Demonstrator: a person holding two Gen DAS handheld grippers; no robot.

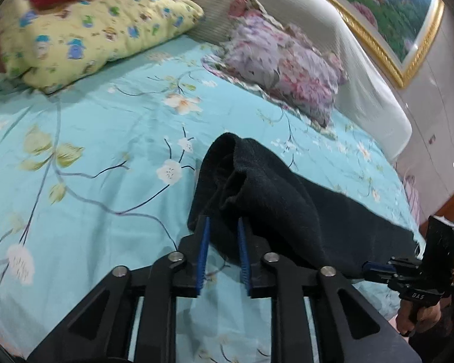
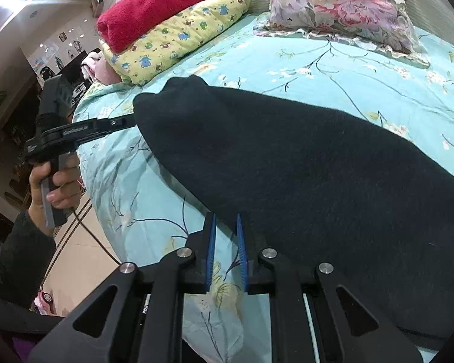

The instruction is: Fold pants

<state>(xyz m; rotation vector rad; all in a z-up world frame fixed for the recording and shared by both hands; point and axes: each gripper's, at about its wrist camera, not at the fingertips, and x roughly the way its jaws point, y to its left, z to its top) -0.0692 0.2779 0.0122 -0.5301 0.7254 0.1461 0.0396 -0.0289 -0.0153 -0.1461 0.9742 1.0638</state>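
Black linkage arms and blue ribbed pads fill the bottom of both wrist views, cutting off the near edge of the bed. Between the pads of the left gripper [image 1: 224, 227] hangs a bunched end of the black knit pants [image 1: 275, 199]; its jaws stand partly apart and the cloth sits loosely in the gap, so whether either pad presses it is hard to tell. The right gripper [image 2: 226, 220] has its jaws a little apart with only the turquoise flower-printed bedsheet [image 2: 333, 72] showing between them — the pants' edge lies just beside its right pad.

The pants stretch across the near side of the bed from one gripper to the other; their right end runs out of the right wrist view.

Beyond them the sheet lies open up to a yellow cartoon-print pillow [image 1: 84, 36], a red fleece blanket [image 2: 148, 12] on top of it, and a purple floral cushion [image 1: 281, 63] against the headboard.

Faint white lettering on the left tool's side is too small to read — the right tool's body shows "DAS".
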